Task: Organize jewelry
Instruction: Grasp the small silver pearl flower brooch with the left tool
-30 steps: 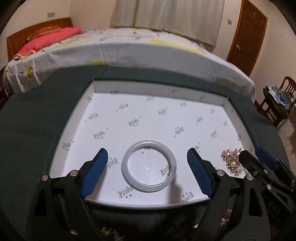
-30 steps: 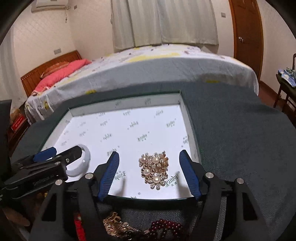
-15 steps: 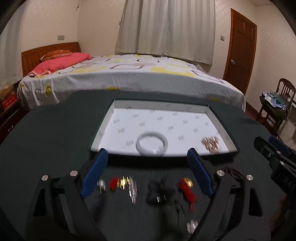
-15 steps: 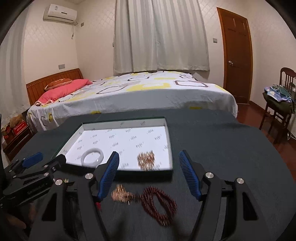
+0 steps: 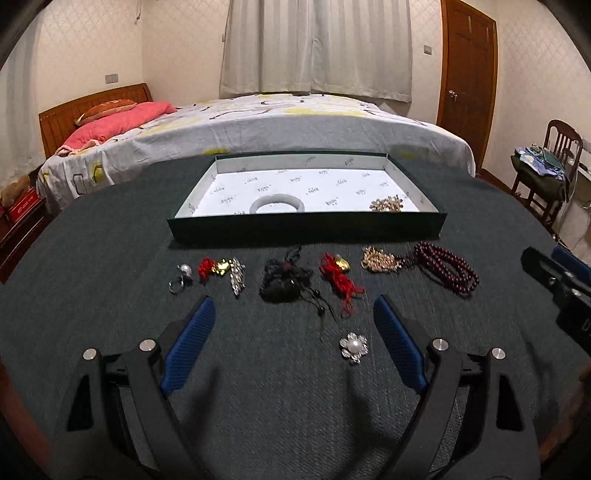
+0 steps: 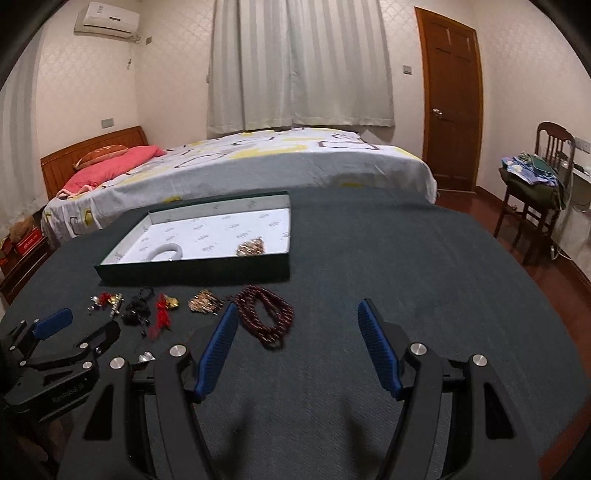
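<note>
Pearl flower brooch [image 5: 354, 347], well short of tray [image 5: 303, 229]: both grippers' fingers apart, empty; straddle squarely, close gently.

A dark cloth-covered table [image 5: 110, 258] carries a shallow box [image 5: 303, 230] and a jewelry row [image 5: 314, 273] before it.

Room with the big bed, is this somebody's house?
Most likely a home bedroom: a wooden-headboard bed with a pink pillow, long pale curtains and a white wall air conditioner.
</note>
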Action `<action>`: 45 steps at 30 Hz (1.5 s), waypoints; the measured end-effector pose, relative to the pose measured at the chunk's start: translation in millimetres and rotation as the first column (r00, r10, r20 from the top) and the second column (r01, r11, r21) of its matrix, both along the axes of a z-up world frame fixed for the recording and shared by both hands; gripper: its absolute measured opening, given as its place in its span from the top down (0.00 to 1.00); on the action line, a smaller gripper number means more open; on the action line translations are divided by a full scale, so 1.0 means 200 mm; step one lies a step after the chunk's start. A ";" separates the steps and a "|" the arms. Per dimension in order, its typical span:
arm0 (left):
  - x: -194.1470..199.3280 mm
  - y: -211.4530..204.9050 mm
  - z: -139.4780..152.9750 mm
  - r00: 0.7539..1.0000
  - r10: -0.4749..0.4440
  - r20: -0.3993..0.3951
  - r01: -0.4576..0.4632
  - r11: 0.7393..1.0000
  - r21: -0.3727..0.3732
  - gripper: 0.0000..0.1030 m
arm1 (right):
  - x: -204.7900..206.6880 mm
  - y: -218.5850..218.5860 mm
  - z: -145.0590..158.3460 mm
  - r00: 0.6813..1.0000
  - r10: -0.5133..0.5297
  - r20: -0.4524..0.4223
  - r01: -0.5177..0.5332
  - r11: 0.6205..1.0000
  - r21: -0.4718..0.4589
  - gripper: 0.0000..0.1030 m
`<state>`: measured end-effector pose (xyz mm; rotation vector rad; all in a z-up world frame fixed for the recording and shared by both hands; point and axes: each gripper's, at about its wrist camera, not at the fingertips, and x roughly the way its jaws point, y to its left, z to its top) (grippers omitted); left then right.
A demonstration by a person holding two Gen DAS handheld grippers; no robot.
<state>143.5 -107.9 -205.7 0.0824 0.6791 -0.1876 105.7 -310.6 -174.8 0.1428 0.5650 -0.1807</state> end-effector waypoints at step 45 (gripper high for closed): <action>0.01 -0.17 -0.18 0.986 -0.111 -0.124 0.110 0.994 -0.009 0.80 | -0.06 -0.06 -0.07 1.000 -0.011 -0.006 0.012 0.995 0.095 0.36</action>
